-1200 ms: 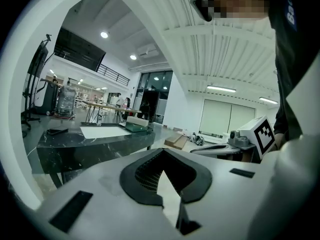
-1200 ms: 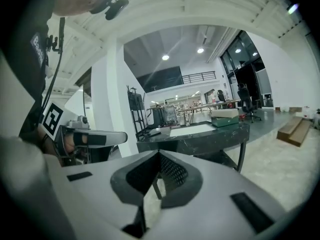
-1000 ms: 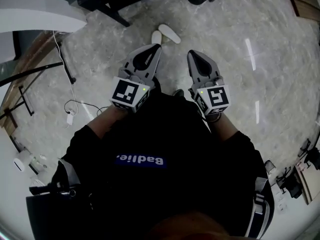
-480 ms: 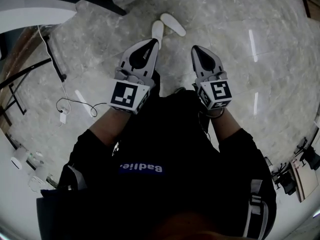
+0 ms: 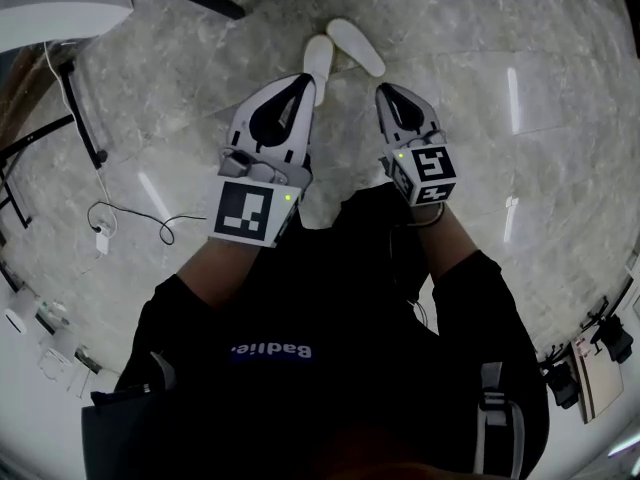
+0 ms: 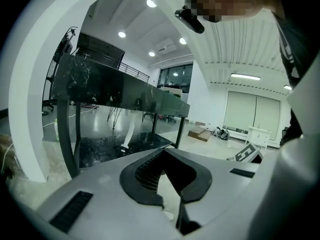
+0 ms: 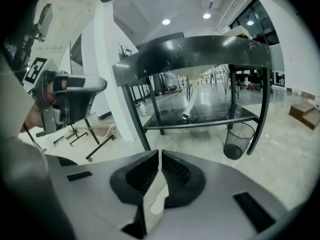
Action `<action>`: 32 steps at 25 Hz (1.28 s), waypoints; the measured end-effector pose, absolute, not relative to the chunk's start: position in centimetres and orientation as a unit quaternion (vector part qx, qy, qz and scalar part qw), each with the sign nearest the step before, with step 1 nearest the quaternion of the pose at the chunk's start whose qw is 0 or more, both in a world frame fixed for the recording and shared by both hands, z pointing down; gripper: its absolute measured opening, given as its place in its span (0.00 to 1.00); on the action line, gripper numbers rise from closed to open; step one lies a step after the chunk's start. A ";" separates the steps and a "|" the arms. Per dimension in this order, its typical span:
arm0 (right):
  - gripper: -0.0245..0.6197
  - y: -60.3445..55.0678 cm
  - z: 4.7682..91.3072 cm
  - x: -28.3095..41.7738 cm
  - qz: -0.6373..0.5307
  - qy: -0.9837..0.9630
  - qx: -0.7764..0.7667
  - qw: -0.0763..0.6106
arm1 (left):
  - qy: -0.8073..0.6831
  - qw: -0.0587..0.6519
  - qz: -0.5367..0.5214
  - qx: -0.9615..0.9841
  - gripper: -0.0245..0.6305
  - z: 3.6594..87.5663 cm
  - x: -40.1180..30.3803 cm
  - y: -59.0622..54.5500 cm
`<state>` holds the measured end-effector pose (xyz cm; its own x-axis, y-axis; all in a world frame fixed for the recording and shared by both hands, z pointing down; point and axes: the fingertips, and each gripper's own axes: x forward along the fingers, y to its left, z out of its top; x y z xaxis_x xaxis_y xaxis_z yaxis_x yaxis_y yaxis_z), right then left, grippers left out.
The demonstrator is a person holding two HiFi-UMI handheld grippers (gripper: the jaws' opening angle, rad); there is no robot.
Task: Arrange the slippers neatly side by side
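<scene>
Head view: one long white slipper (image 5: 318, 60) points straight off the left gripper (image 5: 304, 80); its slanted white twin (image 5: 356, 46) lies nearer the right gripper (image 5: 386, 90); both pairs of jaws closed on nothing

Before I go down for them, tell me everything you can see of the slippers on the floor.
The slippers are a plain white pair, flat and elongated with rounded ends; the material is not discernible from here. They lie on the grey marbled floor. They are not side by side: their far ends come close together and they splay apart toward the person, like a V. The left one points nearly straight away, its near end hidden behind the left tongs; the right one lies slanted. Whether they touch each other I cannot tell.
</scene>
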<state>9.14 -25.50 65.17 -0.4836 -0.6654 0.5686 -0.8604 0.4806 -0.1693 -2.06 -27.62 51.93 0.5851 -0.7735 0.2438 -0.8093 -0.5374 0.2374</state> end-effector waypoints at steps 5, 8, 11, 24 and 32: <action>0.04 -25.5 75.6 9.0 0.217 -0.831 0.445 0.253 | -0.452 0.161 0.040 0.876 0.04 58.6 -2.3 -27.0; 0.08 -25.9 80.4 8.7 0.208 -0.834 0.436 0.265 | -0.452 0.155 0.031 0.878 0.04 61.2 -2.5 -26.6; 0.09 -26.5 84.3 8.4 0.193 -0.838 0.427 0.279 | -0.449 0.146 0.029 0.881 0.04 62.4 -2.7 -26.0; 0.15 -30.3 105.9 11.1 0.083 -0.788 0.376 0.481 | -0.488 0.123 0.027 0.864 0.04 62.5 -6.8 -20.7; 0.15 -33.2 112.8 12.3 0.097 -0.775 0.354 0.514 | -0.510 0.128 0.064 0.848 0.04 65.3 -9.5 -18.4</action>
